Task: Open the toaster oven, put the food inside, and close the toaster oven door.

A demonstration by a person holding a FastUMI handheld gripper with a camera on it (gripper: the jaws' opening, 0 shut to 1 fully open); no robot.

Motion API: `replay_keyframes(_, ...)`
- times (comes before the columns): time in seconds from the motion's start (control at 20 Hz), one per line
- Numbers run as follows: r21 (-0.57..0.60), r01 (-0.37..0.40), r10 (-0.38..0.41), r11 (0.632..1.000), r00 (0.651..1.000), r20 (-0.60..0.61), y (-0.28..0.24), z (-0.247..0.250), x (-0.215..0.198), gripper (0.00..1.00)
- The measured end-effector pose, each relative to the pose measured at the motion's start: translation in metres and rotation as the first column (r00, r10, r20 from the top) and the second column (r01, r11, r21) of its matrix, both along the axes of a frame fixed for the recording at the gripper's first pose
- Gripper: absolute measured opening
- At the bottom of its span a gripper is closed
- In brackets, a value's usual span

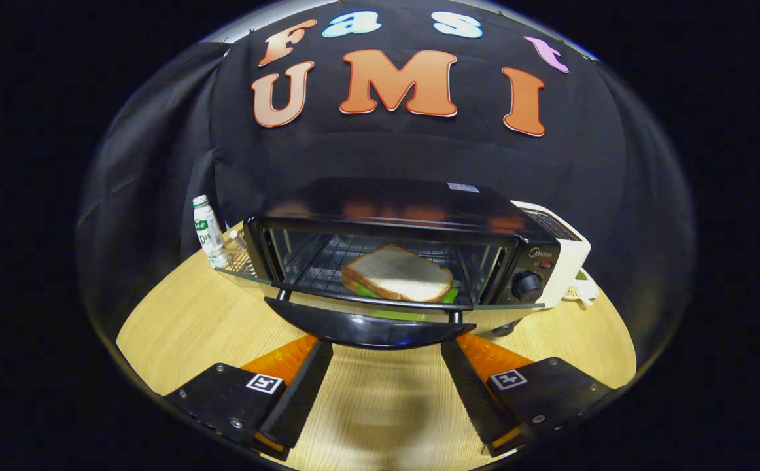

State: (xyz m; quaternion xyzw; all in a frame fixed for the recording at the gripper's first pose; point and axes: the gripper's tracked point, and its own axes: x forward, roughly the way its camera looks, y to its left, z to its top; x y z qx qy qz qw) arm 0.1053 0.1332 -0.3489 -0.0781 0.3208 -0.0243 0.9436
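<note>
Below the door handle (370, 330), tool (386, 383) sits wide open, empty; lifting off-centre risks handle slipping off a finger, door (380, 302) dropping back, jolting the sandwich (396, 273).

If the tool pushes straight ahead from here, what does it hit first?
Most likely the door handle of the open toaster oven, just ahead of the open tool. The sandwich sits beyond; depth is uncertain.

- We see the toaster oven (406, 222) in glossy black, its top mirroring the wall.
- Its open door (354, 297) is clear glass; the rack (328, 261) inside is bare metal wire.
- The table (380, 405) shows pale, matt wood grain.
- The gripper (386, 347) stands spread, its fingers (301, 386) finely ridged.
</note>
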Motion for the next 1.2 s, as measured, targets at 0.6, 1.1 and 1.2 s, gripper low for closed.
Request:
replay_keyframes(0.6, -0.003, 0.018, -0.017, 1.000, 0.991, 0.136, -0.007, 0.030, 0.036, 1.00)
replay_keyframes(1.1, -0.048, -0.123, 0.131, 0.991, 0.871, 0.474, 0.004, 0.204, -0.026, 1.00)
replay_keyframes(1.2, -0.057, -0.125, 0.136, 0.991, 0.855, 0.501, -0.003, 0.232, -0.045, 1.00)
